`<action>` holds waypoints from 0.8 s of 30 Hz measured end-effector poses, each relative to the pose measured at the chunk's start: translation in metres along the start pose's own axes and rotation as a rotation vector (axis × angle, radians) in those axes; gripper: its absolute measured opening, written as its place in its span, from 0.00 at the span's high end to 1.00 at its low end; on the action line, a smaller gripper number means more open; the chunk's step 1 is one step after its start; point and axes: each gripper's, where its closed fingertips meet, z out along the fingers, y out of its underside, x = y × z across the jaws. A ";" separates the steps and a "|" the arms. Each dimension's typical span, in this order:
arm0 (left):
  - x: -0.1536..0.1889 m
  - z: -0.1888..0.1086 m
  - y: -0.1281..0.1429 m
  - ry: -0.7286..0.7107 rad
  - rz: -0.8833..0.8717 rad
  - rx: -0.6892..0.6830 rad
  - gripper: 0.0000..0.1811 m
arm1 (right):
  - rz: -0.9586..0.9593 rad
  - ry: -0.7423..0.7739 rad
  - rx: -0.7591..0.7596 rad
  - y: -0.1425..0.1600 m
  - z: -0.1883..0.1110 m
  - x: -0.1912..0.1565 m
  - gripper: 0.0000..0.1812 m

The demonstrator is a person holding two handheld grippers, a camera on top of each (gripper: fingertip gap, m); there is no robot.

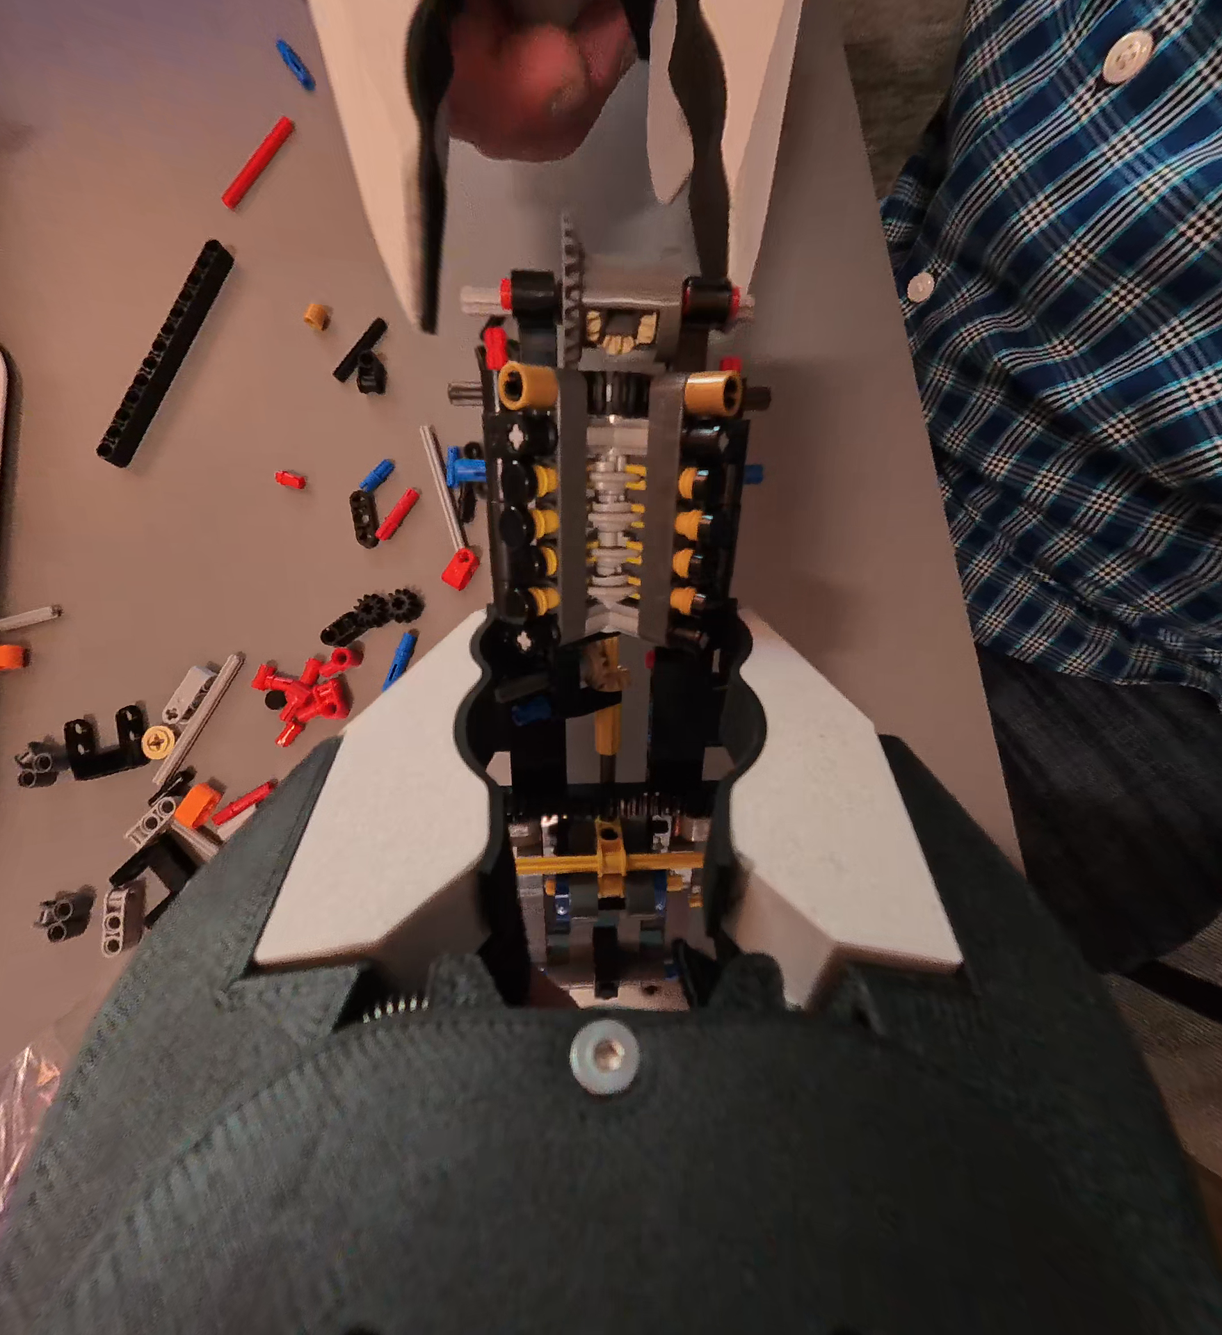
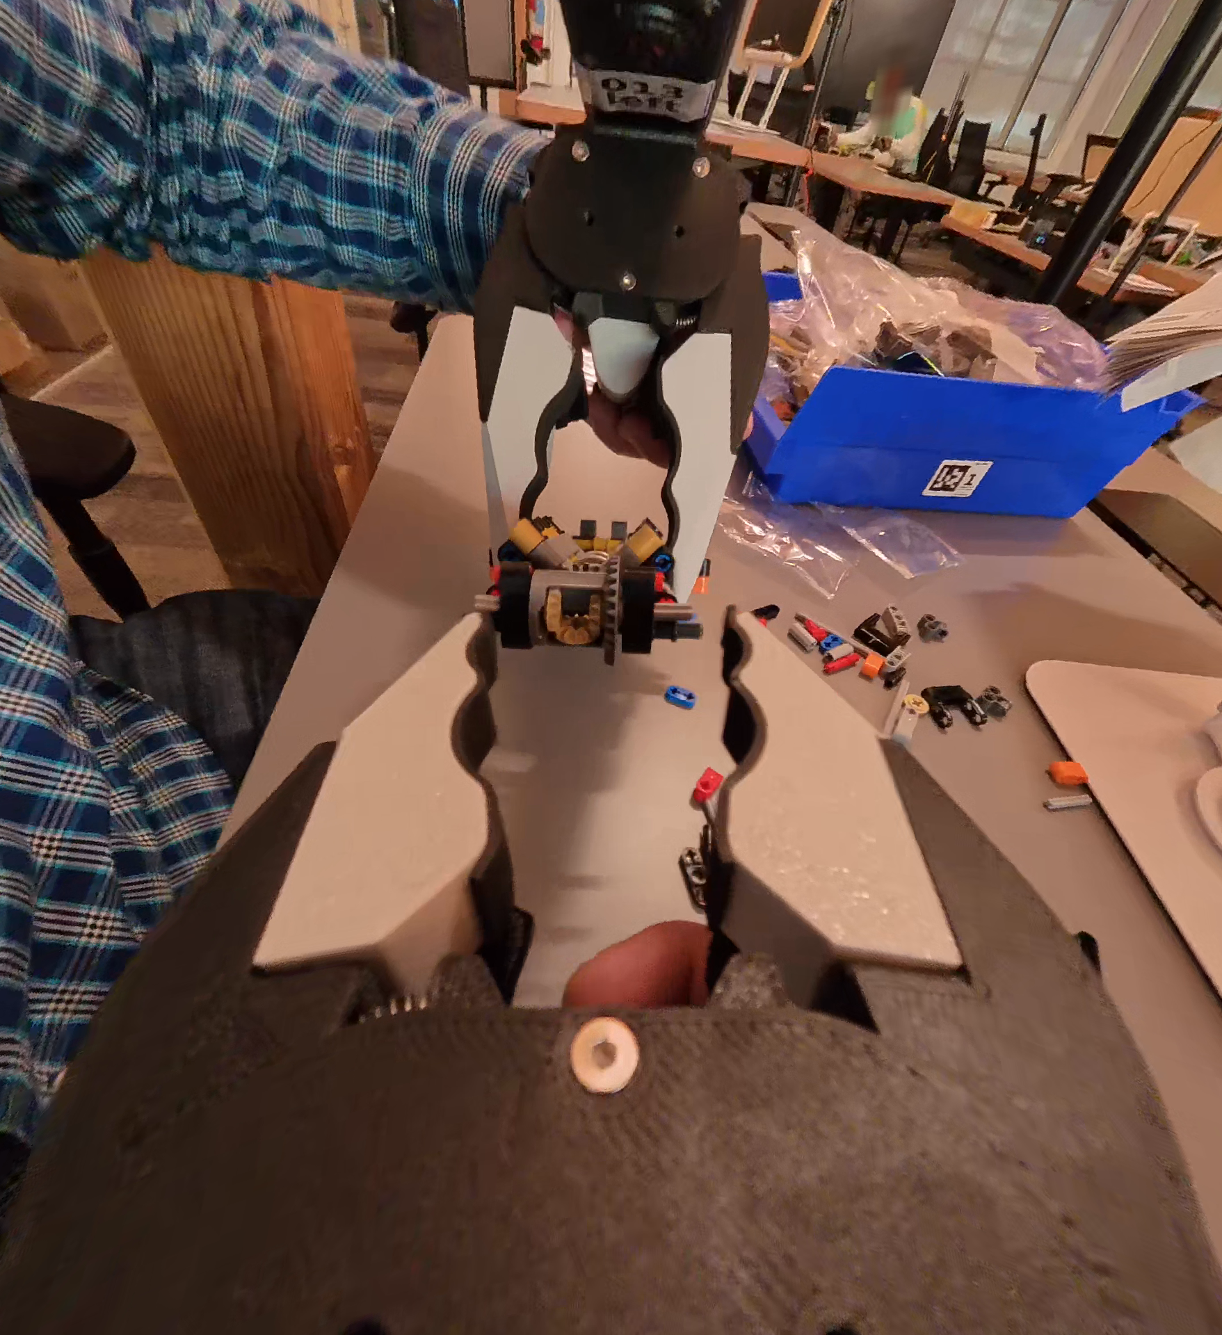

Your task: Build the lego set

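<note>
The part-built lego model (image 1: pixel 611 506), black and grey with yellow pistons and tan bushes, is clamped lengthwise between the white fingers (image 1: pixel 391 816) of my left gripper (image 1: pixel 611 628). Its far end carries a grey differential gear. In the right wrist view the model (image 2: pixel 571 607) hangs in the left gripper (image 2: pixel 593 571) just above the grey table (image 2: pixel 593 758). My right gripper (image 2: pixel 604 621) is open and empty. Its tips flank the differential end without touching it. The right gripper also shows in the left wrist view (image 1: pixel 571 303).
Several loose pieces lie on the table: a long black beam (image 1: pixel 163 354), a red axle (image 1: pixel 257 162), a red cluster (image 1: pixel 304 693), a small blue link (image 2: pixel 680 695). A blue bin (image 2: pixel 954 433) with a plastic bag stands behind. A white pad (image 2: pixel 1135 758) lies at the right. A person's plaid sleeve (image 2: pixel 232 144) is at the left. The left gripper's tips are roughly 7 cm from the right gripper's. The small blue link (image 2: pixel 680 695) is about 7 cm from my left fingertips and 12 cm from my right.
</note>
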 end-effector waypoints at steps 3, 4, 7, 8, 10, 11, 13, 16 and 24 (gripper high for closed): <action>-0.001 0.001 -0.002 -0.019 -0.010 0.033 0.68 | 0.012 -0.003 0.056 -0.007 -0.006 -0.002 0.63; -0.001 0.000 -0.003 -0.022 -0.016 0.047 0.68 | 0.001 -0.005 0.072 -0.010 -0.006 -0.005 0.62; -0.001 -0.001 -0.004 -0.029 -0.026 0.079 0.68 | -0.053 0.018 0.053 -0.008 -0.002 -0.010 0.63; -0.001 -0.002 -0.005 -0.030 -0.025 0.088 0.68 | -0.047 0.022 0.059 -0.009 0.000 -0.010 0.62; -0.001 -0.002 -0.007 -0.036 -0.026 0.104 0.68 | 0.001 0.020 0.056 -0.009 0.003 -0.008 0.63; -0.001 -0.002 -0.007 -0.040 -0.026 0.108 0.68 | 0.020 0.024 0.054 -0.008 0.005 -0.007 0.63; -0.001 -0.001 -0.008 -0.046 -0.023 0.114 0.68 | 0.042 0.021 0.072 -0.009 0.006 -0.008 0.64; 0.000 -0.001 -0.009 -0.053 -0.024 0.126 0.68 | 0.056 0.041 0.082 -0.011 0.006 -0.005 0.67; -0.003 0.000 -0.007 -0.062 -0.026 0.129 0.68 | 0.063 0.044 0.065 -0.007 0.008 -0.005 0.70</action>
